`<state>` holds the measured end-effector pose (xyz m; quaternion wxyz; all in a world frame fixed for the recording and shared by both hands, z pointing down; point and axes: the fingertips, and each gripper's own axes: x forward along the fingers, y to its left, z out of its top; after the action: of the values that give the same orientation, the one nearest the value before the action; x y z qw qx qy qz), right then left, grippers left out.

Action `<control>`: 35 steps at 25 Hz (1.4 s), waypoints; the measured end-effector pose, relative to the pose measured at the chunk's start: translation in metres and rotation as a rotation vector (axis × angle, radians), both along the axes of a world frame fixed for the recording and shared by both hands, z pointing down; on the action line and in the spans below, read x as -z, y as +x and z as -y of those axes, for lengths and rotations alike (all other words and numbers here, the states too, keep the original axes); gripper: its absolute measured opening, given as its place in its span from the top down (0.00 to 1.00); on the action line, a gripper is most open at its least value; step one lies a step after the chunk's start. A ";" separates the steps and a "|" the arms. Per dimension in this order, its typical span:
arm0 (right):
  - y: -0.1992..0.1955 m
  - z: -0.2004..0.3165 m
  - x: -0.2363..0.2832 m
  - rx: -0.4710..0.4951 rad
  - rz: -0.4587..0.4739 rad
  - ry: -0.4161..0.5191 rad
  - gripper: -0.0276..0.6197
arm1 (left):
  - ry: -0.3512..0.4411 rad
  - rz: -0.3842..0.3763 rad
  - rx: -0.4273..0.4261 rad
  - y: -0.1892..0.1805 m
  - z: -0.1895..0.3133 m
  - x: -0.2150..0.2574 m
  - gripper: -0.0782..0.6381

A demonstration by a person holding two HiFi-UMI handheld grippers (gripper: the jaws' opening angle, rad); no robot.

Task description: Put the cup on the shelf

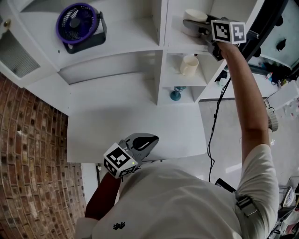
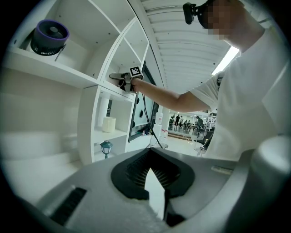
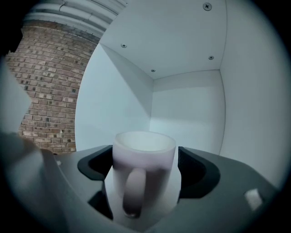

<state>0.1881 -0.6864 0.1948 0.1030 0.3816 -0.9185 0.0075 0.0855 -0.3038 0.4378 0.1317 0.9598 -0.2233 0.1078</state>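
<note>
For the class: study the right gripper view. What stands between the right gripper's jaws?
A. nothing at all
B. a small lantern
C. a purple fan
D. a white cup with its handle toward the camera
D: in the right gripper view a white cup stands between the jaws of the right gripper, its handle facing the camera, inside a white shelf compartment.

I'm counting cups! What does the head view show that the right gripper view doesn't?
Only the head view: a purple fan, a second cup one shelf lower, a small lantern below that, and the left gripper. Only the right gripper view: the white cup's handle, facing the camera, and screws in the top compartment's ceiling. Both: that white cup between the right gripper's jaws.
</note>
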 end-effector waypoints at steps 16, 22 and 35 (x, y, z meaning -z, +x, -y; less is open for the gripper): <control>0.022 -0.023 -0.009 -0.070 0.007 -0.004 0.25 | -0.002 0.009 -0.038 -0.011 -0.020 0.000 0.88; 0.029 -0.038 -0.008 -0.110 0.010 0.013 0.27 | -0.006 0.011 -0.054 -0.020 -0.034 0.001 0.88; 0.044 -0.104 -0.049 -0.247 0.030 0.007 0.45 | -0.018 0.021 -0.095 -0.057 -0.077 -0.004 0.88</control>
<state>0.2320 -0.5828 0.2436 0.0864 0.4919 -0.8661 0.0227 0.0281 -0.2265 0.4418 0.1328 0.9669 -0.1777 0.1259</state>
